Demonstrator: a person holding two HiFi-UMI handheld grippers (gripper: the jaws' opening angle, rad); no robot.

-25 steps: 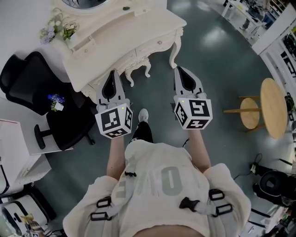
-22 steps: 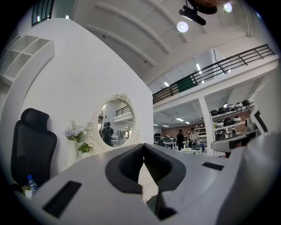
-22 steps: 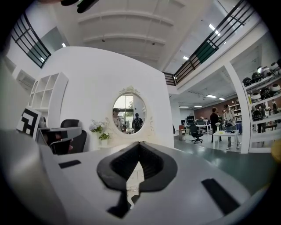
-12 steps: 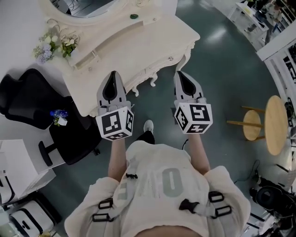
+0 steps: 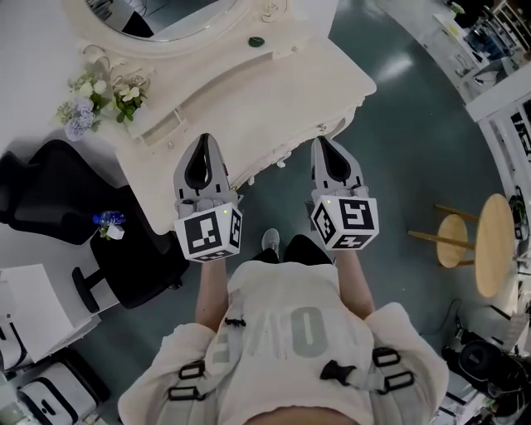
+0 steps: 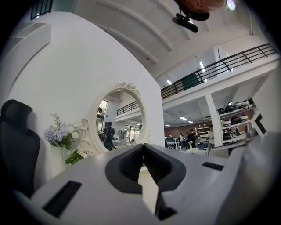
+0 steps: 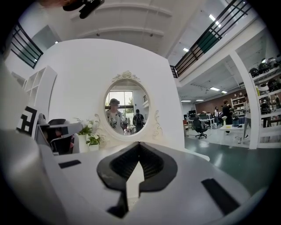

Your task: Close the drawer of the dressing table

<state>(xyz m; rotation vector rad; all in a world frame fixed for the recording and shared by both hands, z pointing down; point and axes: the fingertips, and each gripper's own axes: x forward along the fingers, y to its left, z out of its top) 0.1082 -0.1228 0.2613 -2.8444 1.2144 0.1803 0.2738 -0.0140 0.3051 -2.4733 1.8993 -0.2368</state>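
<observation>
The cream dressing table (image 5: 274,91) with its oval mirror (image 5: 166,17) fills the top of the head view. Its front edge runs just under both grippers, and the drawer front below that edge is hidden from above. My left gripper (image 5: 202,138) is shut and empty, its tips over the table's front left part. My right gripper (image 5: 321,142) is shut and empty too, tips at the front edge further right. In the left gripper view the left gripper (image 6: 143,145) points at the mirror (image 6: 118,118). The right gripper (image 7: 139,143) faces the mirror (image 7: 127,107) as well.
A black office chair (image 5: 50,191) with a small blue thing (image 5: 108,220) on its seat stands left of the table. Flowers (image 5: 99,95) sit at the table's left end, a small green object (image 5: 256,41) near the mirror. A round wooden stool (image 5: 489,245) stands at right.
The person has stepped toward the dressing table. Both grippers, still shut, have gone from in front of the table to over its front edge.
</observation>
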